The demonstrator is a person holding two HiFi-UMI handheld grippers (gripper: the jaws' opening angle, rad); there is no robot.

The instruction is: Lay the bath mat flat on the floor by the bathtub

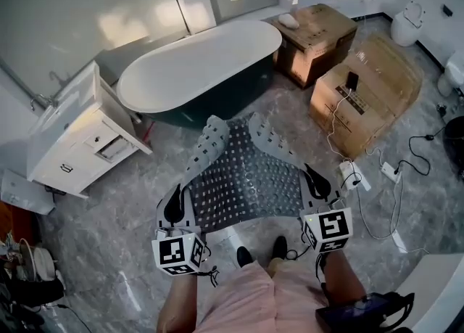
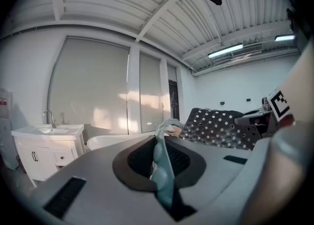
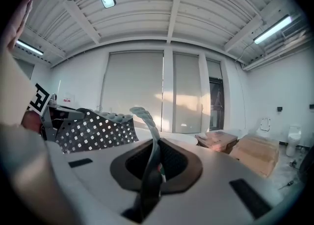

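Clamped at its near corners by the left gripper (image 1: 174, 204) and the right gripper (image 1: 317, 183), the bath mat (image 1: 246, 172) is held spread above the floor (image 1: 109, 237), its far edge curled upward near the bathtub (image 1: 196, 70).

My left gripper (image 1: 174, 204) and right gripper (image 1: 317, 183) have grey bodies and black teardrop jaw pads. Each carries a white cube (image 1: 178, 252) printed with black square markers. I wear pale pink clothing (image 1: 246, 299) and dark shoes (image 1: 245, 255).
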